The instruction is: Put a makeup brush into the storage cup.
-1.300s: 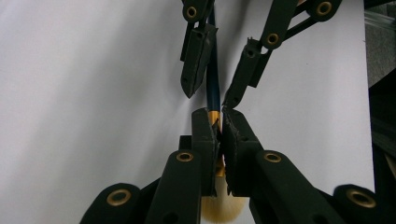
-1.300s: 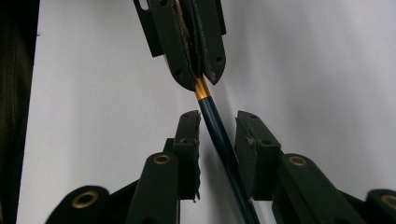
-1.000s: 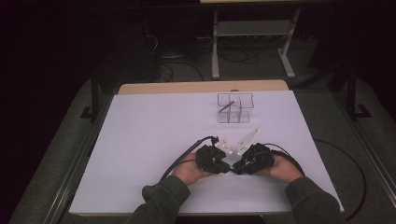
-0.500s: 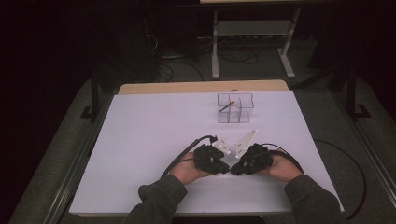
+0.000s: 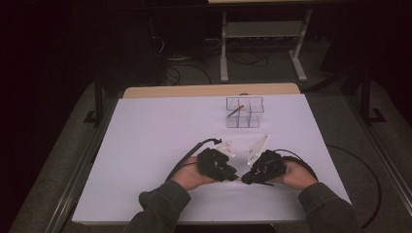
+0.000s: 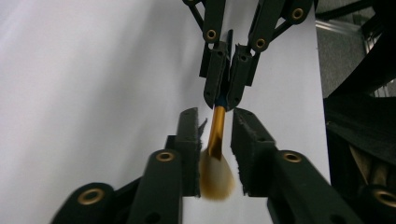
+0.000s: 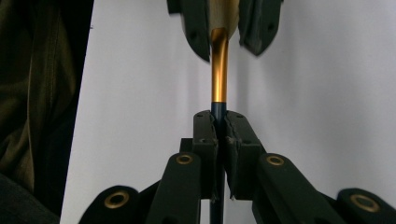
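Brush handover is the step in hand: a small brush with a dark blue handle, gold metal ferrule and tan bristles [image 6: 217,154] passes from the left tool to the right.

High view: both tools sit close together near the front edge of the white-covered table [image 5: 145,141]. The left tool [image 5: 232,174] and right tool [image 5: 246,177] point at each other, tips almost meeting. A clear plastic compartment box [image 5: 244,112] stands well apart, farther back on the table; it already holds one thin stick-like item.

Left gripper view: the left tool [image 6: 217,140] has just been opening. Its pads flank the ferrule and bristles with a gap on each side, so they no longer press. Opposite, the right tool [image 6: 229,79] is clamped on the blue handle.

Right gripper view: the right tool [image 7: 219,126] is closed on the dark blue handle [image 7: 218,108], just below the ferrule (the grip looks centred).

Procedure, as judged: hold the right tool steady and clamped. Widen the left tool until the bristles clear both pads, then withdraw it straight back along the brush axis. A sideways pull could splay the bristles or twist the handle in the right tool.
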{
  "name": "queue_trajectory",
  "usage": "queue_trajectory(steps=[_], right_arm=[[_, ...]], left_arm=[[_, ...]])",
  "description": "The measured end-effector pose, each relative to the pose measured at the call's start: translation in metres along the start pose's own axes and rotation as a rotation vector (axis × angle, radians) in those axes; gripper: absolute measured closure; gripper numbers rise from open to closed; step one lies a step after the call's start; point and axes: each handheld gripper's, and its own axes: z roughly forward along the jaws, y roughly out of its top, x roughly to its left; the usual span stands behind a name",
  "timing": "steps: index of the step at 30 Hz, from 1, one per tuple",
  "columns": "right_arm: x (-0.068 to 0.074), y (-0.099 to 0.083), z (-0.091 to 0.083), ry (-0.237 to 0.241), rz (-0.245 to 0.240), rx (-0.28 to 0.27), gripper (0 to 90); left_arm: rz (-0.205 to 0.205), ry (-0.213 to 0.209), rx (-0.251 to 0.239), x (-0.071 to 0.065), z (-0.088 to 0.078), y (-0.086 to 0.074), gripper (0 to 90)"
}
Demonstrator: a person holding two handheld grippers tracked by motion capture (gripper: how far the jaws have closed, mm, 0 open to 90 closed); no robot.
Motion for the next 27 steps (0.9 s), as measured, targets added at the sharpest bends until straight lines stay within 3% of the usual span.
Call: queue_trajectory(steps=[10, 27], right_arm=[[-0.001, -0.003, -0.007, -0.018, 0.027, -0.016, 83.0], [-0.005, -0.007, -0.023, -0.057, 0.074, -0.069, 83.0]], left_arm=[[-0.016, 0.05, -0.041, 0.001, -0.019, -0.006, 60.5], [-0.066, 0.103, -0.083, 0.005, -0.045, -0.027, 55.9]])
